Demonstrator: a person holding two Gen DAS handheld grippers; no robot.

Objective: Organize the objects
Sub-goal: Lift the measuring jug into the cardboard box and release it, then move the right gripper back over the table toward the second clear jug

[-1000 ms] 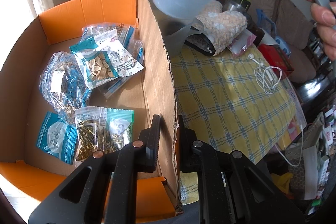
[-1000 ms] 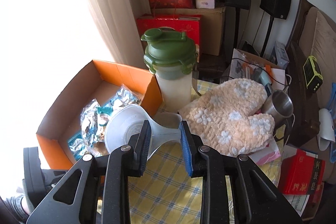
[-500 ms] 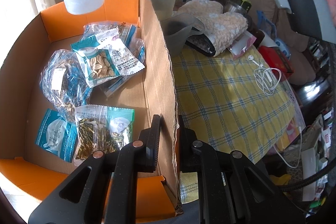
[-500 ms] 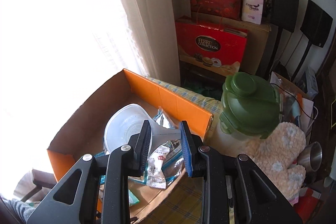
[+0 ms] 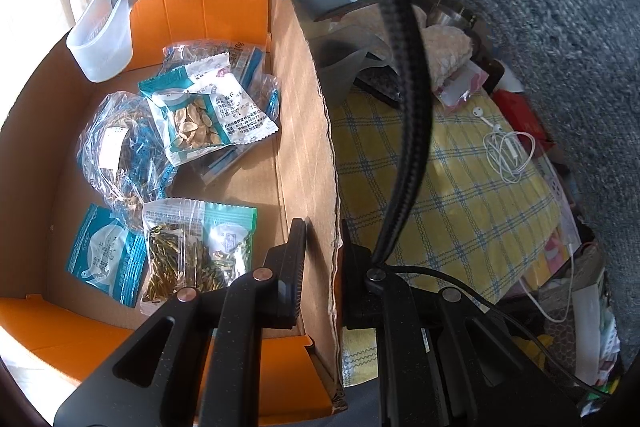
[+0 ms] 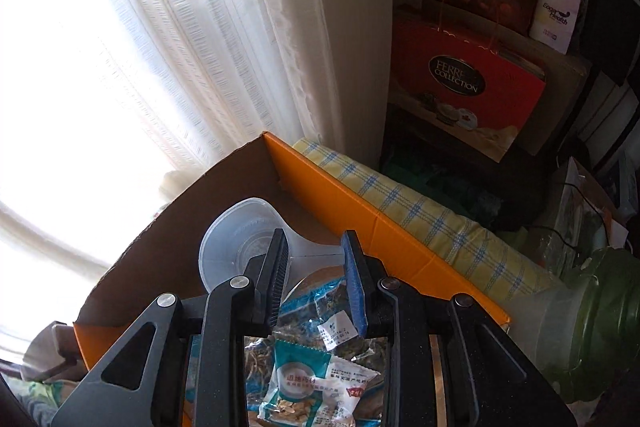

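My right gripper [image 6: 316,251] is shut on the handle of a clear plastic measuring cup [image 6: 236,247] and holds it over the far left corner of the orange cardboard box [image 6: 352,203]. The cup also shows in the left wrist view [image 5: 102,39], hanging above the box floor. My left gripper [image 5: 322,259] is shut on the box's right wall [image 5: 316,147] near its front corner. Several snack packets [image 5: 200,115] lie on the box floor.
A second clear cup [image 5: 344,67], a fluffy oven mitt [image 5: 444,47] and white earphones [image 5: 508,151] lie on the yellow checked cloth [image 5: 460,195] right of the box. A green-lidded shaker bottle [image 6: 592,311] stands beside the box. Curtain and red gift boxes [image 6: 468,83] stand behind.
My right gripper has carried the measuring cup leftward and lower, from above the box's far wall to inside its far left corner. The left gripper has stayed on the box wall.
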